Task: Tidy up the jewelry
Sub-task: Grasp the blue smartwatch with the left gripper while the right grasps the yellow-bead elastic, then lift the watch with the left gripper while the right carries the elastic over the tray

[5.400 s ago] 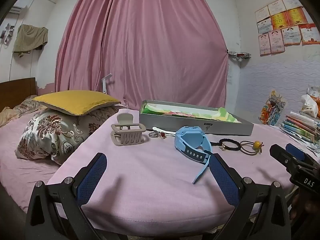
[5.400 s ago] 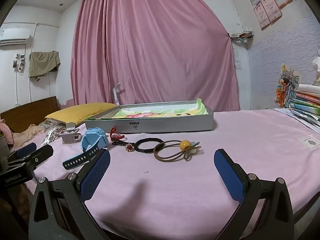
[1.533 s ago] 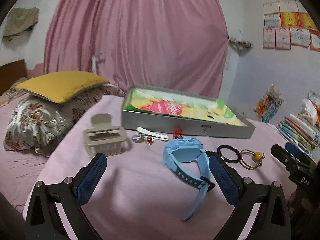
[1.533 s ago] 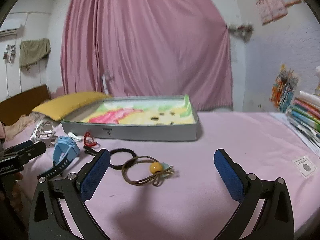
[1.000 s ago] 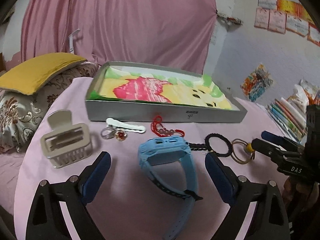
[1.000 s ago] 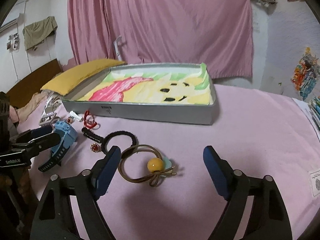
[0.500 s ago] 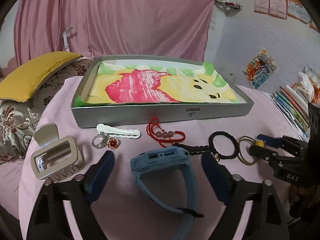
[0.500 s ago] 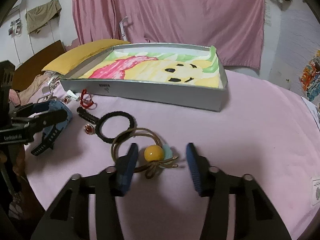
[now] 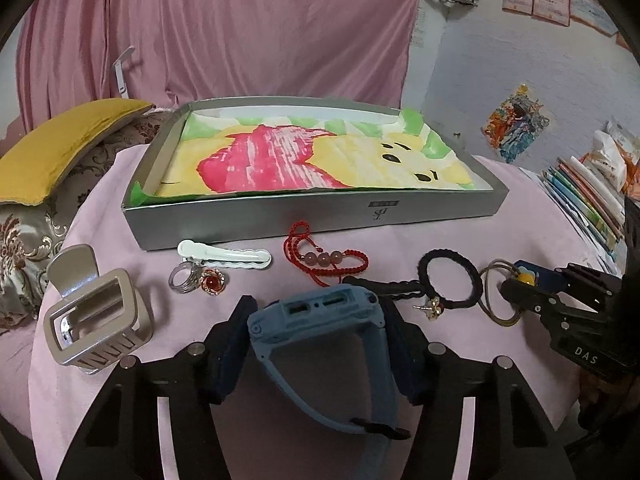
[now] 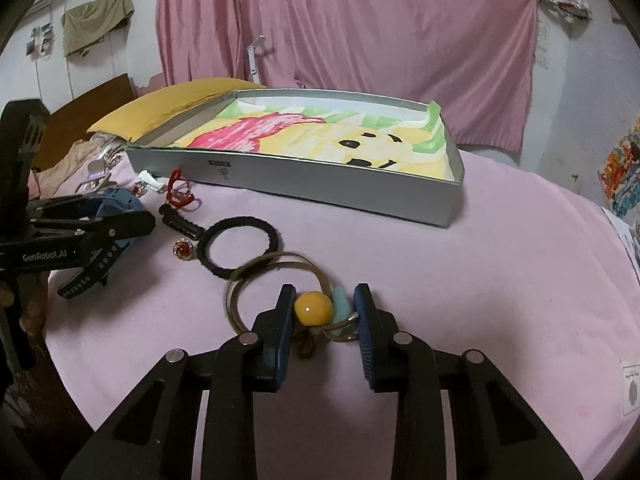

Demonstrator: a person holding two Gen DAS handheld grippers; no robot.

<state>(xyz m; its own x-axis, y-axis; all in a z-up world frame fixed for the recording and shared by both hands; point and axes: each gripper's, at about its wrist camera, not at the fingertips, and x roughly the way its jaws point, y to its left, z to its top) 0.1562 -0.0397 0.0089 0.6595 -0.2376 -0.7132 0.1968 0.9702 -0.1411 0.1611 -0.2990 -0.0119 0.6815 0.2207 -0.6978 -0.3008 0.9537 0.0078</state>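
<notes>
Left claw [image 9: 316,344] pinches the blue watch [image 9: 320,316] at lower centre. Right claw [image 10: 324,316], narrowed, brackets the yellow-bead hair tie [image 10: 314,307], pads just short of contact. The box [image 10: 320,192] lies straight ahead, upper centre, long axis crosswise.

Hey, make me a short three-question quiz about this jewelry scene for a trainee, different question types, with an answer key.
1. True or false: the gray tray already holds jewelry.
2. The left gripper closes around which item? A) beige claw clip B) blue smartwatch C) white hair clip
3. Fill in: the right gripper brackets the yellow ____ of the brown hair tie.

Key: 1 false, only a colored drawing lines it; 2 B; 3 bead.
</notes>
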